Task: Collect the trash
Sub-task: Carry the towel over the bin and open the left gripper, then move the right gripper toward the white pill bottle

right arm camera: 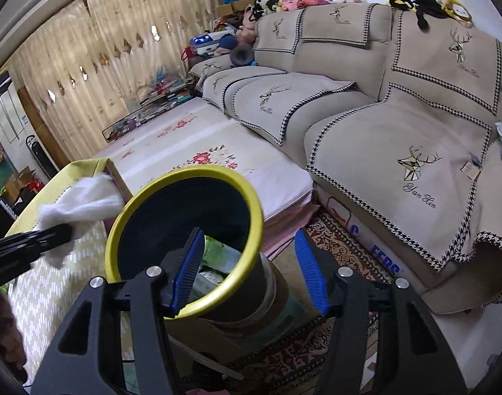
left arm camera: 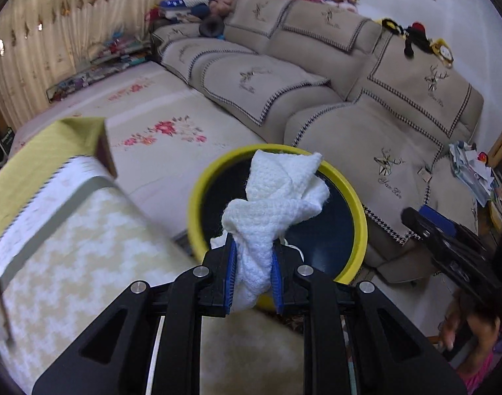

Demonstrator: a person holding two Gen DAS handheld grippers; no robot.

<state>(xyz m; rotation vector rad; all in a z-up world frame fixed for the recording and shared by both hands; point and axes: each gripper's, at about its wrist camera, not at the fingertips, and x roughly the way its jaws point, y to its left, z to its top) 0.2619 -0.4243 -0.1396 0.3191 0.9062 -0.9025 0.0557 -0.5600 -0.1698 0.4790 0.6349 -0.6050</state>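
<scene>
A crumpled white tissue (left arm camera: 277, 204) is clamped between the blue pads of my left gripper (left arm camera: 252, 256), which is shut on it and holds it up in front of the yellow-rimmed dark trash bin (left arm camera: 359, 217). In the right wrist view the same tissue (right arm camera: 83, 204) and the left gripper (right arm camera: 58, 232) show at the left, beside the bin's rim. My right gripper (right arm camera: 249, 250) is open with nothing between its fingers; its left finger (right arm camera: 188, 270) overlaps the bin (right arm camera: 145, 194), inside which some wrappers lie. The right gripper also shows at the right edge (left arm camera: 425, 227) of the left wrist view.
A table with a pale zigzag-patterned cloth (left arm camera: 86, 247) and yellow edge stands left of the bin. A beige sofa (right arm camera: 399, 125) runs behind, with plush toys along its back. A floral mat (left arm camera: 162, 131) and a patterned rug (right arm camera: 343, 253) cover the floor. A person's hand (left arm camera: 452, 326) shows low right.
</scene>
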